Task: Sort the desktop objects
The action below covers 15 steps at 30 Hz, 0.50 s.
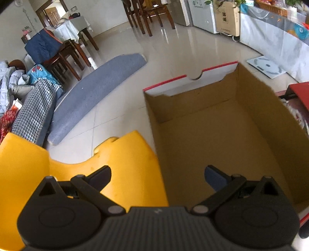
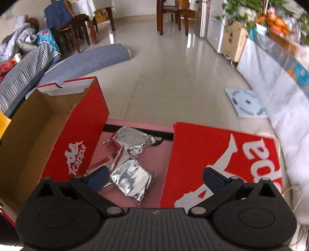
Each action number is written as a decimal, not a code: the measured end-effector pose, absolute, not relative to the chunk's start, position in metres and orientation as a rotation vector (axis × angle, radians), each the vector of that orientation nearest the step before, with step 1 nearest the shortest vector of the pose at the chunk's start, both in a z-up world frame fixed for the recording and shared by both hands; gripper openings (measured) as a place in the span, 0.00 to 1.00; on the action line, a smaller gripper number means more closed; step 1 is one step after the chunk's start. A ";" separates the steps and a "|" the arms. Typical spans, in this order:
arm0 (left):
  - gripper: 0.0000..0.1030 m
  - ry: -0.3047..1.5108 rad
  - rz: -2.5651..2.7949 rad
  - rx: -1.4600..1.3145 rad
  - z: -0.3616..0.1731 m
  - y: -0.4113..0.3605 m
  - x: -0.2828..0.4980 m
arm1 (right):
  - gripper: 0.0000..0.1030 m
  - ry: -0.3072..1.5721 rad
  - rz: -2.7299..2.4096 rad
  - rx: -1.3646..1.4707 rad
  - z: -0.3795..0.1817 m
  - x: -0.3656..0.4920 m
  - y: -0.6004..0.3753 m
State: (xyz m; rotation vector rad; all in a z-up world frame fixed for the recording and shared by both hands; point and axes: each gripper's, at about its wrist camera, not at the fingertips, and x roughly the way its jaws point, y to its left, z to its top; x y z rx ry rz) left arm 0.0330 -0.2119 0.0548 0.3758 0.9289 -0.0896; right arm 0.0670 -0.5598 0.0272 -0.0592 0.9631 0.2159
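Observation:
An open red shoebox with a bare brown cardboard inside (image 1: pixel 222 131) fills the right of the left wrist view; in the right wrist view the same box (image 2: pixel 38 131) stands at the left, showing its red side with a white logo. My left gripper (image 1: pixel 157 176) is open over the box's near left wall, holding nothing. Several crumpled silver foil packets (image 2: pixel 131 154) lie on a pink surface (image 2: pixel 156 154) between the box and a flat red box lid (image 2: pixel 218 158). My right gripper (image 2: pixel 154 177) hangs open just above the nearest packet, not touching it.
A yellow plastic seat (image 1: pixel 119 164) sits left of the box. Beyond it are a rolled grey mat (image 1: pixel 96 96), a checked cushion (image 1: pixel 32 115), wooden chairs (image 1: pixel 146 15) and tiled floor. A white cloth-draped table (image 2: pixel 270 96) runs along the right, with a floor scale (image 2: pixel 247 102) beside it.

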 end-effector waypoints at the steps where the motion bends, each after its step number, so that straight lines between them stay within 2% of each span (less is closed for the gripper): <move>1: 1.00 0.916 -0.107 0.391 0.055 -0.218 0.033 | 1.00 0.973 0.222 -0.052 0.027 0.067 -0.559; 7: 1.00 0.889 -0.183 0.514 0.045 -0.268 0.036 | 1.00 1.006 0.237 -0.040 0.024 0.070 -0.552; 15: 1.00 0.982 -0.142 0.394 0.033 -0.273 0.051 | 1.00 1.058 0.205 -0.001 0.021 0.075 -0.559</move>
